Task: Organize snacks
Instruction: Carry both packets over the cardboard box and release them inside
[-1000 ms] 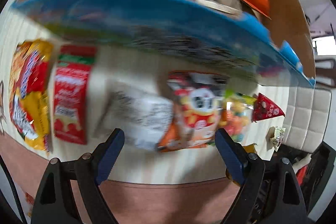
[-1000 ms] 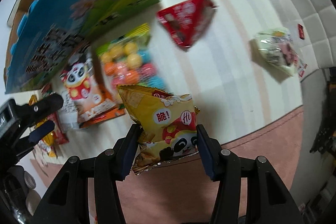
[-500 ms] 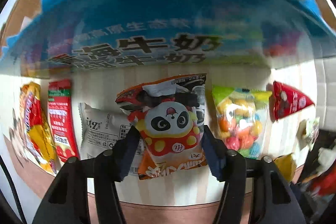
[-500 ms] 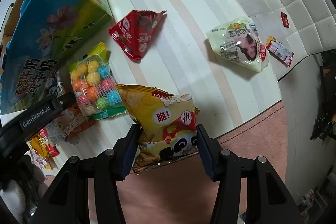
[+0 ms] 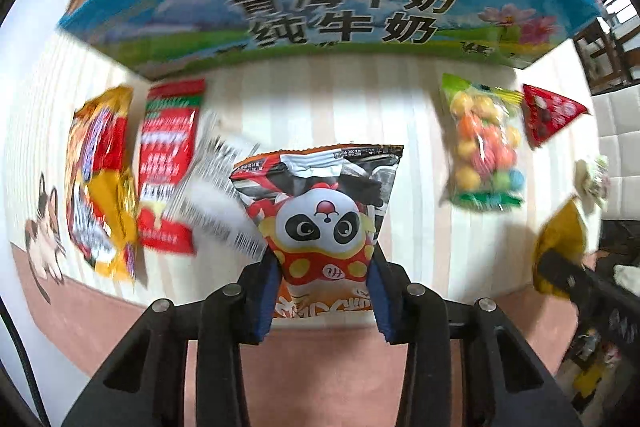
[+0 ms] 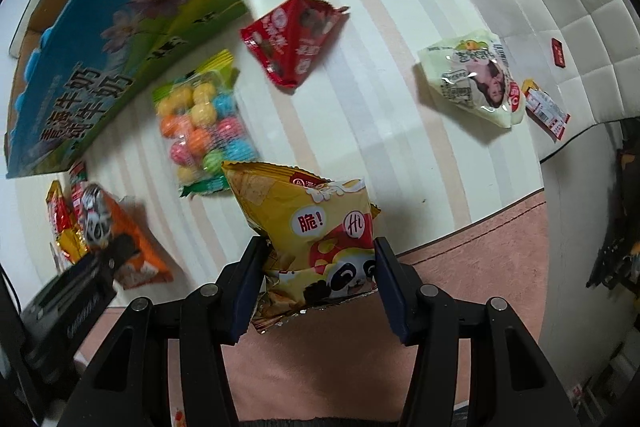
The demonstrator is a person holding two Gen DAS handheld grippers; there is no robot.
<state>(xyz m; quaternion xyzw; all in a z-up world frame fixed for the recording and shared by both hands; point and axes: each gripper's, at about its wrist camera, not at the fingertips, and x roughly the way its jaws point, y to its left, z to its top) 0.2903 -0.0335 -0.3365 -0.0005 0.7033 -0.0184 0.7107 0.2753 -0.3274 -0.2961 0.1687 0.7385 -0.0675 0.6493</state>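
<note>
Direction is what the next move turns on: the blue milk carton stands straight ahead of both tools, across the striped tabletop, its long printed side running left to right in the left wrist view, and its open top seems the likely place for the snacks. Left tool has its blue pads pressed in on the lower end of the orange panda snack bag, which stands with its long axis pointing away from the tool toward the carton. Right tool pinches the bottom of the yellow panda chip bag the same way, long axis pointing forward. In the right wrist view the carton lies up and to the left, with the left tool between it and the right one, so the left hand looks the nearer of the two. Loose on the tabletop are a bag of coloured candy balls and a red triangular packet near the carton's right end, a red packet and a yellow-red bag to the left, and a pale green bag well apart on the far right.
</note>
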